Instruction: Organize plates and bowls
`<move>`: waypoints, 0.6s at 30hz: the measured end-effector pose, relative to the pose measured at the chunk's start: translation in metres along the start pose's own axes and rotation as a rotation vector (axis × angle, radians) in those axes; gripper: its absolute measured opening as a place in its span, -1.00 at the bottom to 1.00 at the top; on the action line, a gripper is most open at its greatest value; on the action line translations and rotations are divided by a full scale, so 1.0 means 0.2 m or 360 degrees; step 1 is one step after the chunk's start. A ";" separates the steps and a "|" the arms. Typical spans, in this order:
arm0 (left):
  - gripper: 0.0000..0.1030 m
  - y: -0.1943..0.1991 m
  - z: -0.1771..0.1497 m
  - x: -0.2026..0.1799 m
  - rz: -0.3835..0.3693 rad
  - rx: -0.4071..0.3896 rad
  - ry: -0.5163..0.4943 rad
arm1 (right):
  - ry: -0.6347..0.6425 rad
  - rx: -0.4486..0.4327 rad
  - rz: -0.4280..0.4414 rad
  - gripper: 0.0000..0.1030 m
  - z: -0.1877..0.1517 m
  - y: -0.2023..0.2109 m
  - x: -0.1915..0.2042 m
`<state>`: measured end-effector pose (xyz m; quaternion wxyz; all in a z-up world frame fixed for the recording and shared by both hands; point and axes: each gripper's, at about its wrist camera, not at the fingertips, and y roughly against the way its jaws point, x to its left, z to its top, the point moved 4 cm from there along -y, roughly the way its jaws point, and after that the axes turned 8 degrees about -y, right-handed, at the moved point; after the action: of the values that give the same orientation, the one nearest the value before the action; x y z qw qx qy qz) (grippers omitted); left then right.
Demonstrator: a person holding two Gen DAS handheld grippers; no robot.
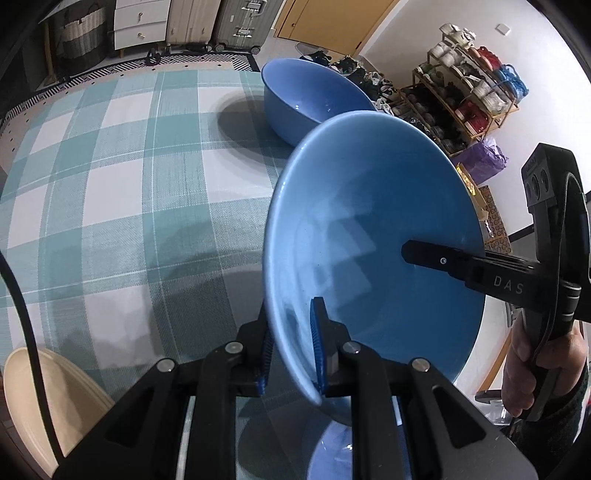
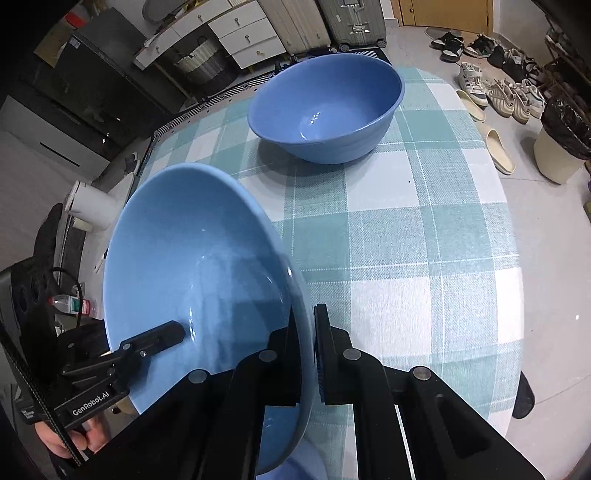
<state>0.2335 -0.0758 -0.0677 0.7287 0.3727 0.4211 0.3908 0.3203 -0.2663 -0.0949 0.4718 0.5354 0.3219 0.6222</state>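
Observation:
A wide blue bowl [image 1: 369,229] hangs tilted above the checked table [image 1: 129,184], held by both grippers on opposite sides of its rim. My left gripper [image 1: 291,347] is shut on the near rim, one pad inside and one outside. From the right, one of the right gripper's fingers [image 1: 428,254] reaches into the bowl. In the right wrist view my right gripper [image 2: 306,332] is shut on the same bowl [image 2: 192,258], and one of the left gripper's fingers [image 2: 159,339] lies inside the far rim. A second, deeper blue bowl [image 2: 325,107] stands upright on the table's far side [image 1: 310,96].
A cream plate [image 1: 48,398] lies at the near left edge. Something blue [image 1: 332,454] shows under the lifted bowl. Off the table are a shoe rack [image 1: 465,99], suitcases [image 2: 351,22], shoes [image 2: 495,92], a lined bin [image 2: 561,147] and a water bottle [image 2: 70,304].

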 end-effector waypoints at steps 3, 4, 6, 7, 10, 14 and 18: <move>-0.68 0.02 -0.02 -0.02 -0.0001 0.0012 -0.0011 | -0.0001 -0.0005 -0.0006 -0.88 -0.04 0.04 0.01; -0.68 0.04 -0.03 -0.03 0.0002 0.0008 -0.0015 | -0.0001 -0.0008 -0.0010 -0.88 -0.05 0.06 0.01; -0.68 0.06 -0.05 -0.04 0.0018 0.0008 -0.0034 | 0.0015 -0.0025 -0.0019 -0.88 -0.07 0.08 0.03; -0.68 0.07 -0.05 -0.05 0.0014 0.0002 -0.0035 | 0.0027 -0.0026 -0.0020 -0.88 -0.08 0.09 0.04; -0.68 0.10 -0.07 -0.06 0.0000 -0.0008 -0.0035 | 0.0023 -0.0025 -0.0015 -0.88 -0.12 0.12 0.05; -0.68 0.12 -0.09 -0.10 0.0013 -0.0011 -0.0050 | 0.0034 -0.0038 -0.0029 -0.88 -0.16 0.17 0.06; -0.68 0.14 -0.12 -0.14 0.0014 -0.0008 -0.0077 | 0.0043 -0.0062 -0.0046 -0.88 -0.20 0.22 0.06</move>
<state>0.1952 -0.0840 -0.0420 0.7379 0.3822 0.4007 0.3858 0.2716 -0.2666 -0.0590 0.4866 0.5130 0.3238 0.6286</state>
